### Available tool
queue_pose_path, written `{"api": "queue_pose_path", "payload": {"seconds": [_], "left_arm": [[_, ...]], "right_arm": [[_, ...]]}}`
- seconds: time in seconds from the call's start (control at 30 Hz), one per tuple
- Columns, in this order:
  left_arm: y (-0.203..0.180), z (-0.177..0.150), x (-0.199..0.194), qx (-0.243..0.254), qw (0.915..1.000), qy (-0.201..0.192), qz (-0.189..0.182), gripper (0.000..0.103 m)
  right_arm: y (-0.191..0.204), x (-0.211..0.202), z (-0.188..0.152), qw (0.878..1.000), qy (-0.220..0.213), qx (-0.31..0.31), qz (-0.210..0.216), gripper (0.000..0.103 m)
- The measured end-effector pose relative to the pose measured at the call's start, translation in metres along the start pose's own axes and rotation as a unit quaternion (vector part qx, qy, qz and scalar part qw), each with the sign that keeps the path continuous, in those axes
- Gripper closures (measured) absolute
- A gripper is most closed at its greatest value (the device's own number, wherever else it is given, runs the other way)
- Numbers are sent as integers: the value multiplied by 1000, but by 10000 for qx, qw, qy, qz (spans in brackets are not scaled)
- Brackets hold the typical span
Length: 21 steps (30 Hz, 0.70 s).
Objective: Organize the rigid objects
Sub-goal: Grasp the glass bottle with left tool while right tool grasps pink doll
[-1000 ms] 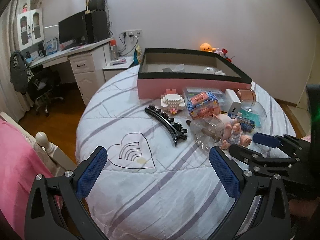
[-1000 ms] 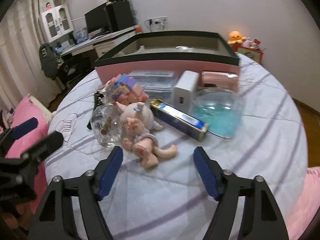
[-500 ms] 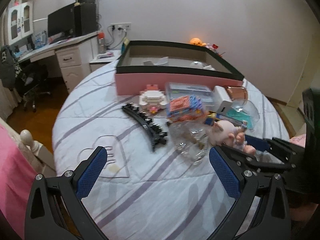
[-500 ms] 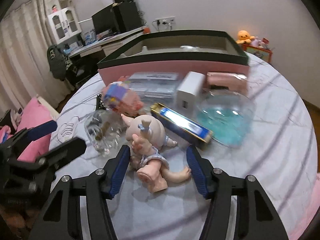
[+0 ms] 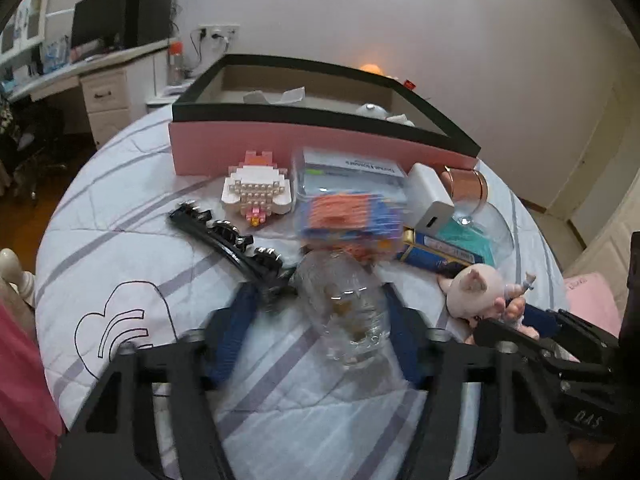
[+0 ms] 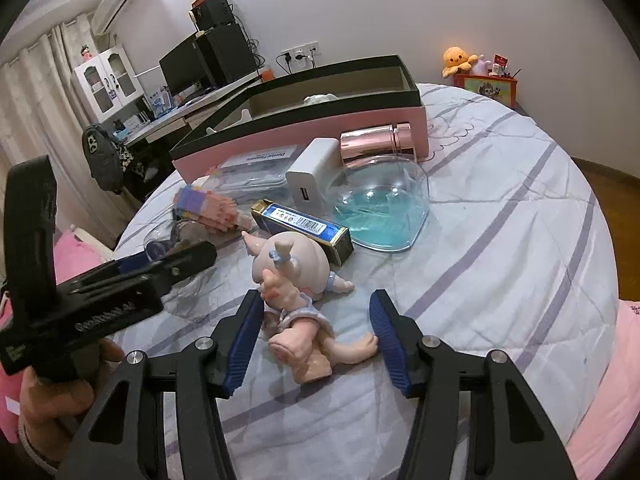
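Note:
A clear plastic jar (image 5: 344, 312) lies on the white quilted bed between the blue pads of my left gripper (image 5: 316, 332); the jaws are narrowed around it, and contact is blurred. My right gripper (image 6: 316, 340) is open around a pink pig doll (image 6: 296, 280), its pads on either side of the doll's legs. The doll also shows in the left wrist view (image 5: 476, 288), and the left gripper shows in the right wrist view (image 6: 160, 264). A pink box with a black rim (image 5: 280, 144) stands open behind the clutter.
A black hair clip (image 5: 228, 240), a white brick figure (image 5: 256, 192), a coloured brick block (image 5: 352, 220), a white charger (image 6: 312, 176), a blue-gold case (image 6: 304, 228), a clear heart dish (image 6: 380, 208) and a rose-gold tube (image 6: 376, 144) lie before the box. A desk (image 5: 100, 76) stands at far left.
My left gripper has moved forward and narrowed around the clear jar. My right gripper has advanced so its pads flank the doll's legs.

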<state>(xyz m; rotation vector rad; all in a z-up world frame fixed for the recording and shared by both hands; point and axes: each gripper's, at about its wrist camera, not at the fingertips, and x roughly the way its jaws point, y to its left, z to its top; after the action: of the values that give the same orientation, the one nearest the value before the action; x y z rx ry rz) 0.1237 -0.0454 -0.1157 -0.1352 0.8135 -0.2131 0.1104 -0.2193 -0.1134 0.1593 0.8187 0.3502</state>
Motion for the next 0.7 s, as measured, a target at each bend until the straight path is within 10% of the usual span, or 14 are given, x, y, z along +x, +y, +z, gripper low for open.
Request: {"api": "queue_pose_path", "payload": {"seconds": [0.07, 0.27, 0.4, 0.43, 0.5, 0.7], "left_arm": [[6, -1, -3, -34, 10000, -16, -67, 69], [11, -4, -12, 145, 9999, -29, 0, 68], [14, 2, -5, 129, 9994, -139, 289, 26], [15, 5, -4, 123, 9995, -161, 253, 27], [17, 7, 0, 117, 9999, -75, 90, 66], [15, -4, -10, 188, 9997, -119, -97, 73]], "right_arm": [[0, 0, -1, 10000, -4, -5, -23, 47], [8, -2, -2, 9999, 21, -124, -71, 53], [14, 4, 1, 9995, 75, -267, -159, 53], [16, 6, 1, 9993, 83, -303, -192, 53], [21, 11, 3, 9987, 103, -411, -286, 52], [27, 12, 0, 9979, 88, -549, -331, 52]]}}
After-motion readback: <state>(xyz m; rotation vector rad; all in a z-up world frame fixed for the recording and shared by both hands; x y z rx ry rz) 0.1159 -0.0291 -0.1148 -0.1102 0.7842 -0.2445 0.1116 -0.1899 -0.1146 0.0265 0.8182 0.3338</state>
